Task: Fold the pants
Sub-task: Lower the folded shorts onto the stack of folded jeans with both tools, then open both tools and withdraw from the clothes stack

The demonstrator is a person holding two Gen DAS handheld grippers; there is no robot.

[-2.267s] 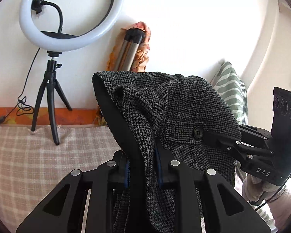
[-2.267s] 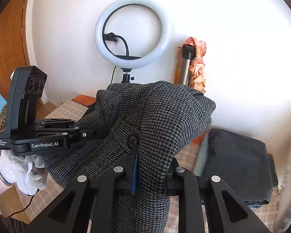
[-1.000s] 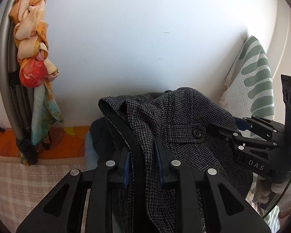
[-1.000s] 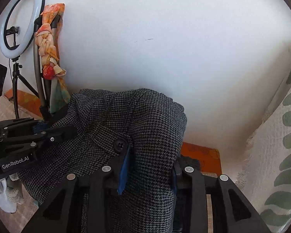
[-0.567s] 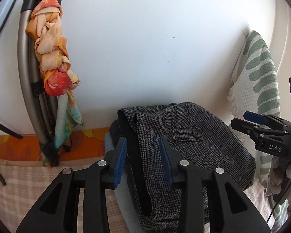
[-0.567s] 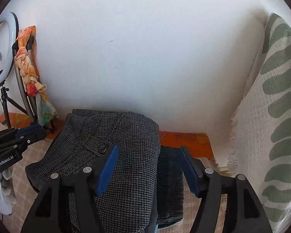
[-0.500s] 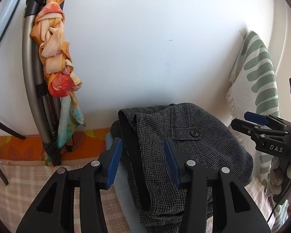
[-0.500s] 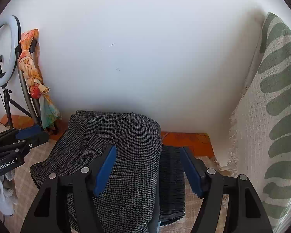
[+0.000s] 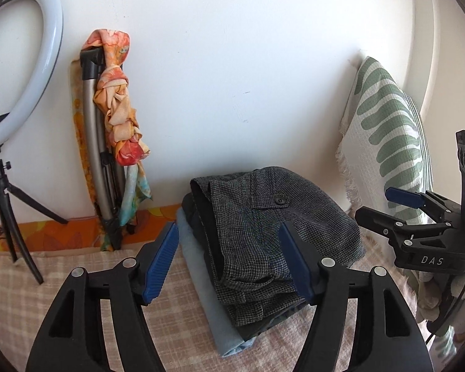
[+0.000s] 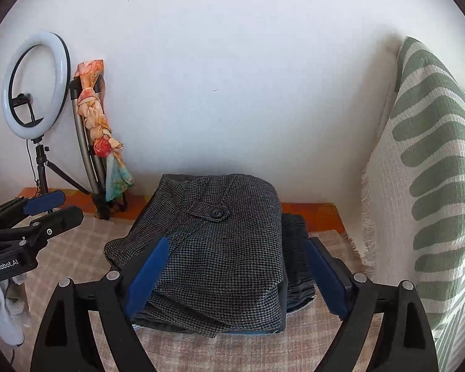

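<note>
- We have the grey houndstooth pants (image 10: 220, 241) folded and lying on top of a stack of darker folded clothes (image 10: 297, 257), close to the white wall (image 10: 232, 77).
- Our left gripper (image 9: 229, 263) has just been opening; its blue pads stand apart with nothing pressed between them, the bundle lying beyond.
- Our right gripper (image 10: 235, 272) has also just been opening, jaws wide on either side of the bundle in its view, gripping nothing.
- Risk, as we judge it: the top fold looks puffy and loose at the near left corner, so a fingertip that snags cloth on the way out could drag it open or tip the stack.
- The pants overhang the lower pieces on the left; a nudge there might slide them off.
- Room: the checked cover (image 9: 86, 279) to the left is free up to the ring light tripod (image 9: 12, 217) and the scarf-wrapped stand (image 9: 108, 155).
- The right side is tight, with the green-striped cushion (image 10: 424, 186) just beside the stack, so pulling back toward us looks the clearest way.
</note>
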